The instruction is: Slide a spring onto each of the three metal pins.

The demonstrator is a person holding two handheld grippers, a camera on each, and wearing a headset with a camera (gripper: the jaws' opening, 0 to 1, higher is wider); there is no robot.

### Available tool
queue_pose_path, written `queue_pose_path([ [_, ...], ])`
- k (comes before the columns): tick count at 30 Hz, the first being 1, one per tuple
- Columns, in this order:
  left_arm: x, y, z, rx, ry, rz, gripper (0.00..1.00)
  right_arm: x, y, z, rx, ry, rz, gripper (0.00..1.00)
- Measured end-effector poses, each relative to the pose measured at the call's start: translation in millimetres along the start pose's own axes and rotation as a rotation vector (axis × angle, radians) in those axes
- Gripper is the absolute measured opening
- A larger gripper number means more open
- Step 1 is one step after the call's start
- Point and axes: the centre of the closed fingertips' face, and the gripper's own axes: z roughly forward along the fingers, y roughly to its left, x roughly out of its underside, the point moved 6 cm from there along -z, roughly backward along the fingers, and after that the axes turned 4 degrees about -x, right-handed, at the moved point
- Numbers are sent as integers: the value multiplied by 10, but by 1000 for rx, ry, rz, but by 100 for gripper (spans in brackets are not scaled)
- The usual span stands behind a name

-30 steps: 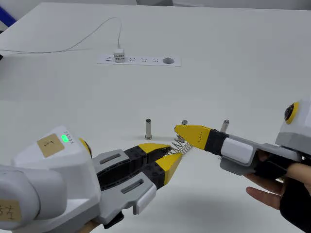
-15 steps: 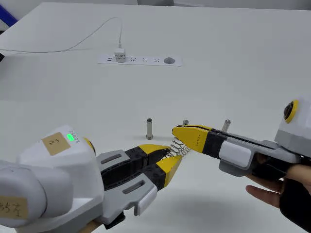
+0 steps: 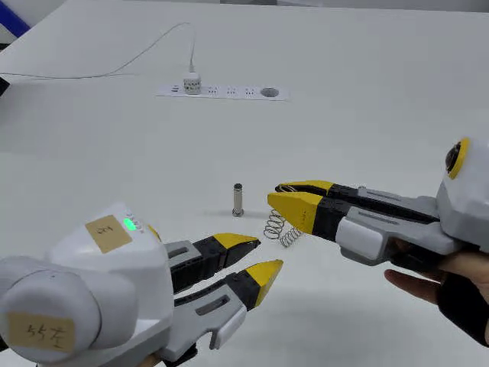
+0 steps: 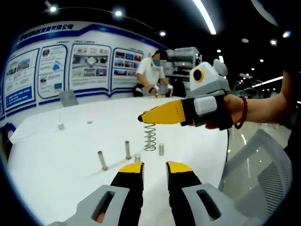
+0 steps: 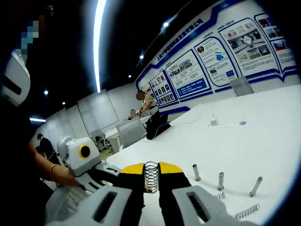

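Now I'm backing my left gripper [image 3: 266, 254] off, jaws parted and empty; right gripper [image 3: 276, 195] is pinching the spring [image 5: 150, 176] alone, freeing it for a pin [image 3: 238, 199].

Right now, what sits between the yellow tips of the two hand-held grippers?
A coil spring, gripped by the shut right hand-held gripper, hangs in the gap above the open left hand-held gripper. The left gripper view shows it best.
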Motion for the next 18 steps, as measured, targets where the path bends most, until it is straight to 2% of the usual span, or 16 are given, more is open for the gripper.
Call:
queue_pose_path([
  [7, 73, 65, -2, -45, 37, 32, 28, -33, -86, 70, 33, 48, -101, 11],
  [12, 127, 98, 11, -68, 64, 42, 35, -50, -162, 130, 47, 69, -143, 11],
  [18, 171, 123, 26, -89, 86, 52, 42, -85, -267, 211, 64, 74, -159, 11],
])
